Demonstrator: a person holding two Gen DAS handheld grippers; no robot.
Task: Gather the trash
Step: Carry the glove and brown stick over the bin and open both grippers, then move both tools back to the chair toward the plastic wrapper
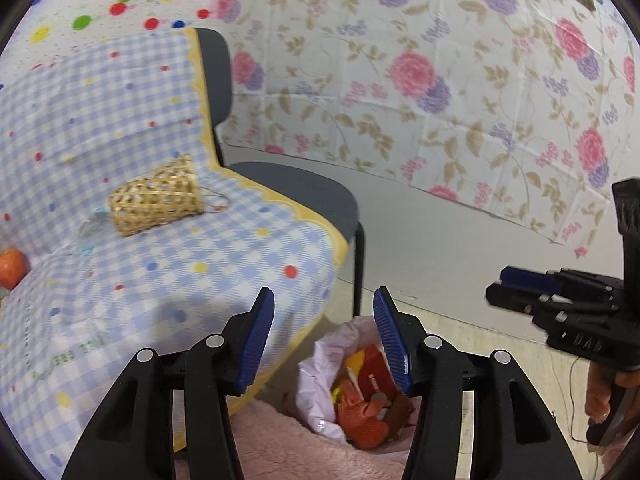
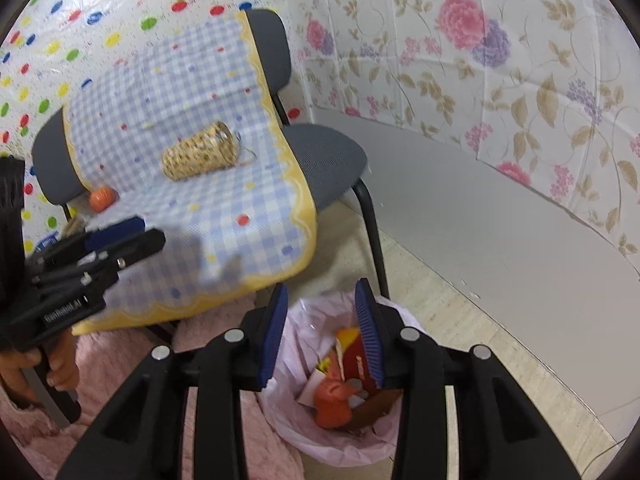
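Hovering over trash bag (image 2: pixel 288 360) — right gripper (image 2: pixel 322 334) empty

In my left view the orange ball (image 1: pixel 14 268) is cut off by the frame's edge. The blue-white scrap (image 1: pixel 91 224) beside the woven basket (image 1: pixel 156 200) is too blurred to name. My right gripper's fingers (image 2: pixel 370 332) cover part of the trash in the pink bag (image 2: pixel 304 328); its red packet's (image 2: pixel 356 364) print is unreadable.

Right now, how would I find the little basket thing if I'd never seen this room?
Find the grey chair draped with a blue checked cloth. On the seat lies the woven basket, tipped on its side. It is straw-coloured and see-through, unlike the round orange ball nearby.
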